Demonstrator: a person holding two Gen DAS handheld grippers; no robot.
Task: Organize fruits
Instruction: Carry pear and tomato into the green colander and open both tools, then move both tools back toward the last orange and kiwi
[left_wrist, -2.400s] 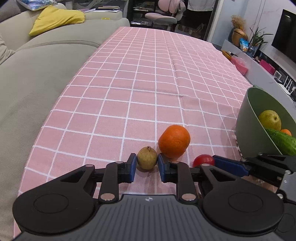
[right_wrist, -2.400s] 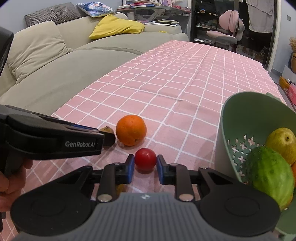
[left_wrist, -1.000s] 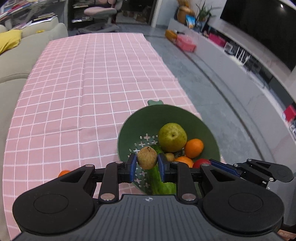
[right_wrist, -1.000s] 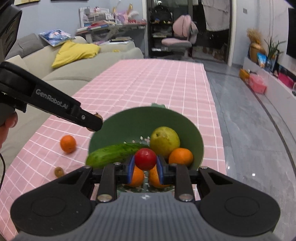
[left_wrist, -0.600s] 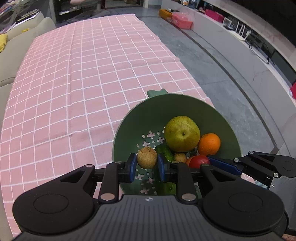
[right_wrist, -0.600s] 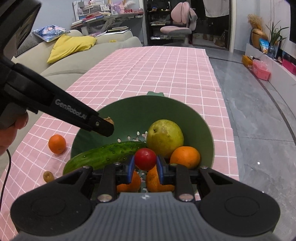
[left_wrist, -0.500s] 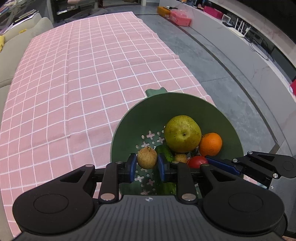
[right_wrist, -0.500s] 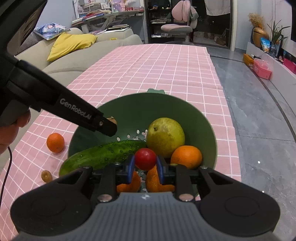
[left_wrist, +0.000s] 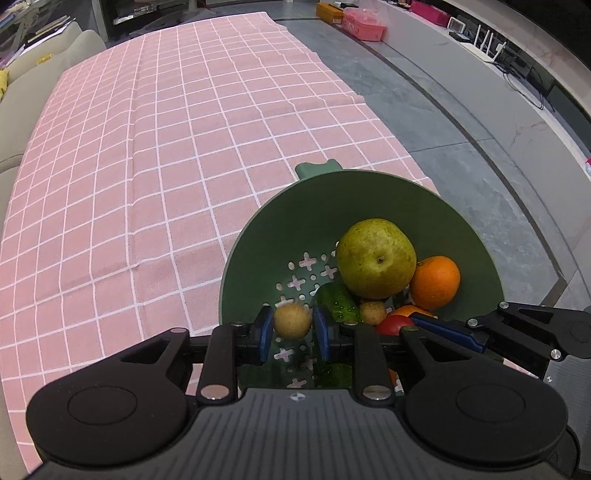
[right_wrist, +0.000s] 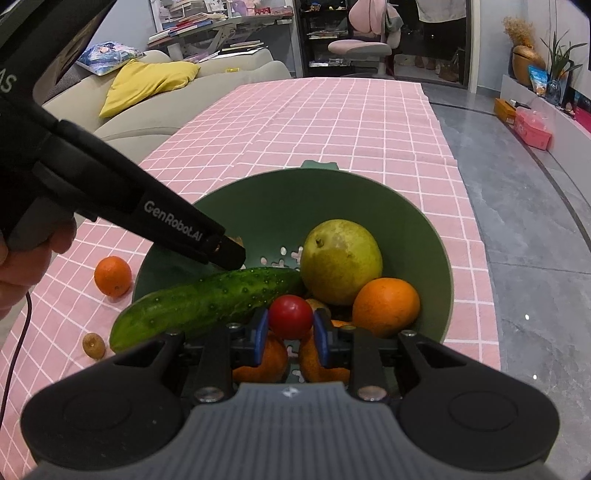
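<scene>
Left wrist: now hovering over the bowl (left_wrist: 258, 236) instead of the cloth, left gripper (left_wrist: 292, 326) gripping a brown fruit (left_wrist: 291, 322), right gripper (right_wrist: 290, 325) gripping a tomato (right_wrist: 290, 312); nearing release.

From my left wrist view the small brown fruit (left_wrist: 292, 324) between the pads is smeared with blur, and I can't tell whether the pads touch it. The cucumber (left_wrist: 338, 303) is mostly hidden — under the pear (left_wrist: 376, 257) and behind the gripper body. In my right wrist view two oranges (right_wrist: 269, 360) sit half-covered at lower centre — the hand (right_wrist: 26, 266) is cut off at the left edge.
</scene>
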